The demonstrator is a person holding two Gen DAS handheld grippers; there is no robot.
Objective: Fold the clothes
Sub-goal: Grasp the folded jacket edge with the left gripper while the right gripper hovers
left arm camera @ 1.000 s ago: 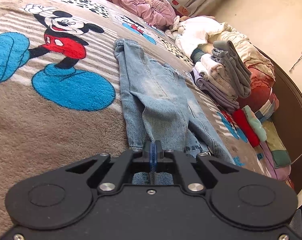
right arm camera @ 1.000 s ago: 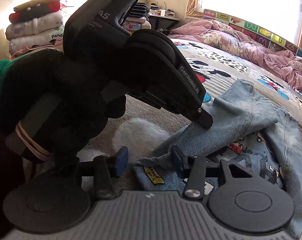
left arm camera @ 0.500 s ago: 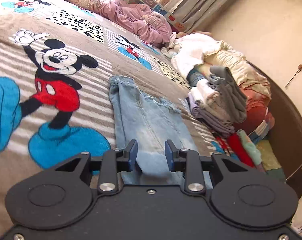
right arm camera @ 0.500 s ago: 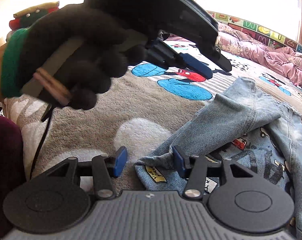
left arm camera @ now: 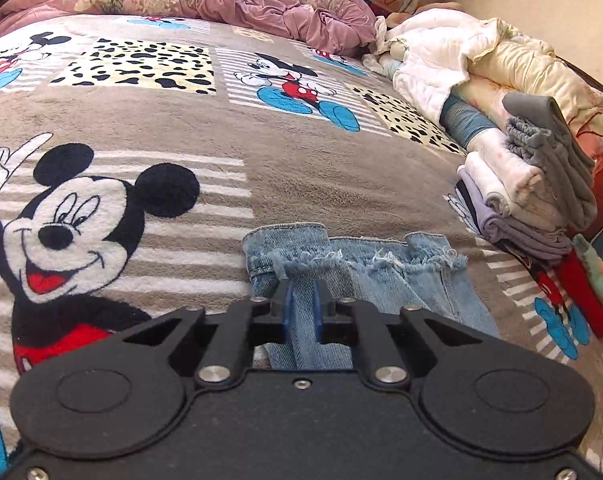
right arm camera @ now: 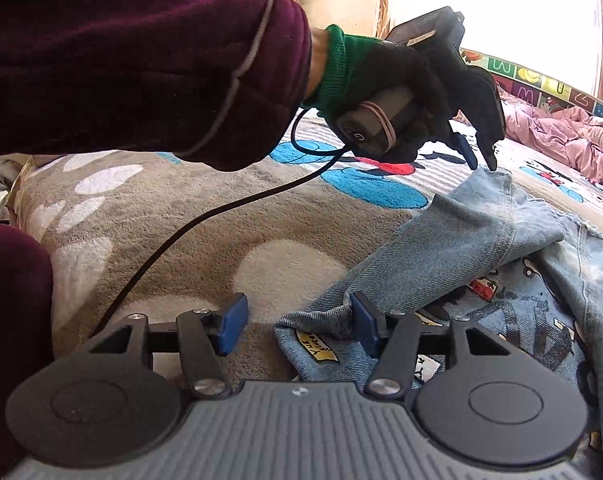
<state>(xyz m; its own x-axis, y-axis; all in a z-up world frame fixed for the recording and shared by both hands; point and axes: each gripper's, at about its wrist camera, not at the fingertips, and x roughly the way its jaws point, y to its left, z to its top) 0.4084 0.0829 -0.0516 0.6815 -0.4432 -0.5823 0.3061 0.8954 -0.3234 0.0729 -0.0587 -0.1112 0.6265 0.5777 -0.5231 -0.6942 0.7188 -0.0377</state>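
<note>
The cartoon-print blanket [left arm camera: 309, 168] is spread over the bed, its near part hidden behind both gripper bodies, with the light denim jeans [right arm camera: 481, 248] laid on it, their waist end cut off at the right frame edge. The left gripper [left arm camera: 301, 312], raised clear half a second ago, is now seen lowered over a frayed leg cuff [left arm camera: 313, 260], fingers slightly apart with denim between them; actual contact cannot be made out. The right gripper [right arm camera: 297, 326] is held wide apart at the crumpled near edge, as before.
</note>
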